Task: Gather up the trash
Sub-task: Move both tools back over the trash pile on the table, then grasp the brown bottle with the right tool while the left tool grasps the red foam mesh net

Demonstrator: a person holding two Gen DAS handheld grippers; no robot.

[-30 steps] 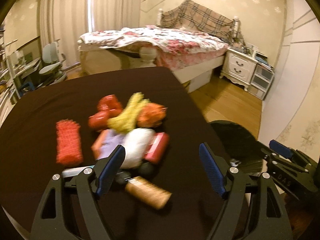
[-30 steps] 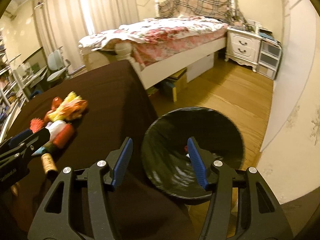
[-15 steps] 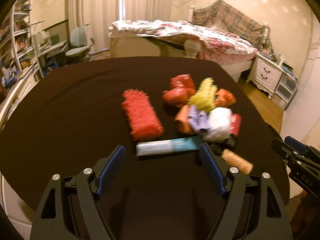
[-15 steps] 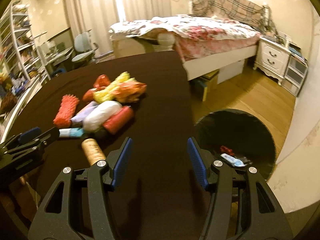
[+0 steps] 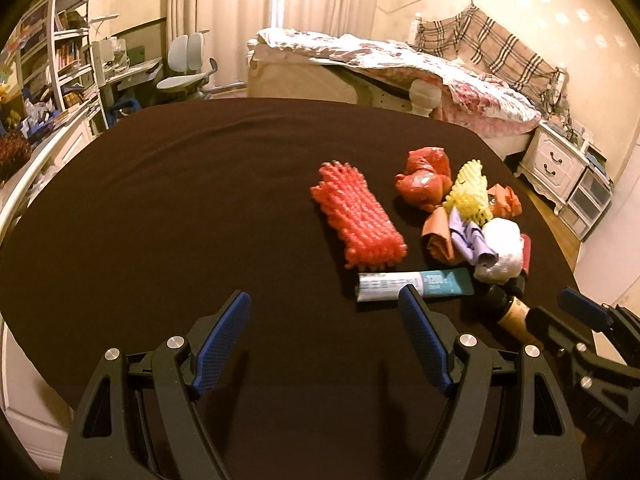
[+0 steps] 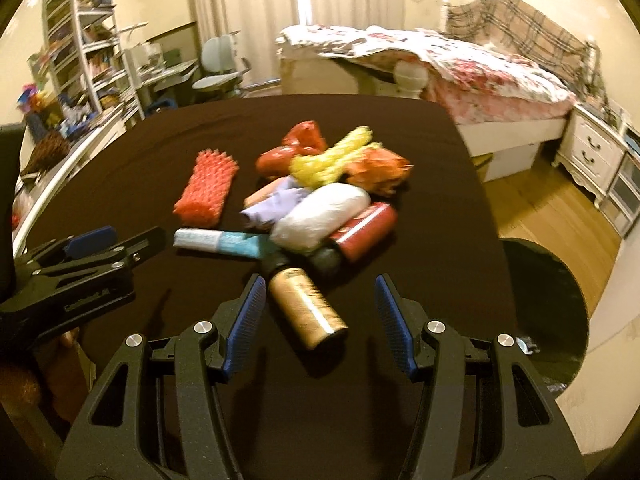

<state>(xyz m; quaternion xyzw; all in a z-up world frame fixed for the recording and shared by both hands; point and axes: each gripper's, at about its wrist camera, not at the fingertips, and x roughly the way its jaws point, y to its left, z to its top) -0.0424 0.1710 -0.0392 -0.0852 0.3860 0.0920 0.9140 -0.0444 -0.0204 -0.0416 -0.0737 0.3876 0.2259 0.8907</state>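
A: Bedroom, warm light. Dark cloth [image 6: 400, 152] over the table, with trash heaped right of centre; black bin [image 6: 540, 280] just off the right edge, bed [image 6: 460, 64] and shelves beyond.

B: Nearest first?

A: Right gripper [image 6: 320, 312] spread, gripping nothing, hanging over the gold can [image 6: 306, 308]. Can on its side, pointing out from the heap, its far end among the other pieces.

B: Handling?

A: Probably light, thin-walled, smooth. Likely to roll or dent. Best taken across the middle of the body, gently.

B: And left?

A: Left gripper [image 5: 324, 336] also spread and empty, over bare cloth. Just ahead of its right finger, the teal tube [image 5: 416, 286] lying flat. Soft, probably; best pinched across the width, mid-length.

B: Further in?

A: White wad [image 6: 320, 216] and red can [image 6: 366, 226] touching, purple scrap [image 6: 276, 202] beside them. Wad soft, easy anywhere. Red net [image 5: 358, 216] apart on the left: foam mesh, springy, light, best squeezed across the narrow side. Farthest: yellow net [image 6: 332, 156] and crumpled red and orange wrappers [image 6: 380, 168], all limp and probably slippery.
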